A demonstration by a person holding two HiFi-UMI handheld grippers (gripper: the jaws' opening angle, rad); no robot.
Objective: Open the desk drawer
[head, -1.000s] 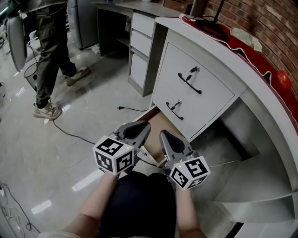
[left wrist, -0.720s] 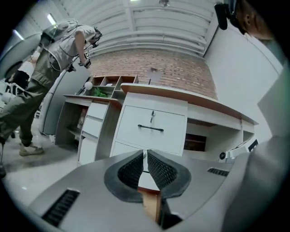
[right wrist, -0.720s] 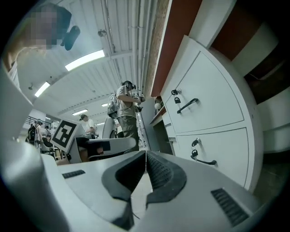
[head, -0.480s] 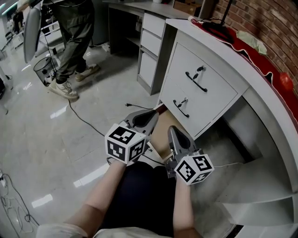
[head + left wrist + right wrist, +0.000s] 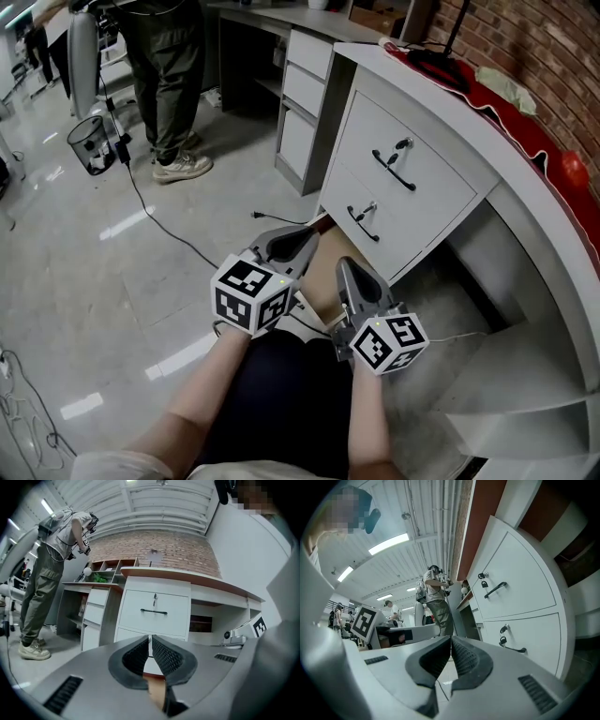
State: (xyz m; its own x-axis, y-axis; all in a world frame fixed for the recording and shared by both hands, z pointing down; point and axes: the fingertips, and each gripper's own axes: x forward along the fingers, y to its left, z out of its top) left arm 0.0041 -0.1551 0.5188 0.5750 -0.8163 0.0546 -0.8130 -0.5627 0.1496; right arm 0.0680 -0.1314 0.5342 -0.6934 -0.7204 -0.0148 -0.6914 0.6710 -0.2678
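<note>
Floor [image 5: 112, 281]: glossy grey tile, a cable [image 5: 155, 217] trailing across it.
Left tongs [image 5: 302, 236]: clenched, nothing between them.
Right tongs [image 5: 347, 267]: clenched, empty, just beside the left.
Desk drawers [image 5: 422, 187]: both closed, ahead of the tongs, untouched.
Person [image 5: 169, 84]: standing far left.

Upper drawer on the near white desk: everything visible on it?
The upper drawer is shut, its flat white front flush with the desk, painted board by the look. A dark bar handle crosses its middle; above it a key hangs in a lock. The lower drawer sits directly below. Nothing touches it.
</note>
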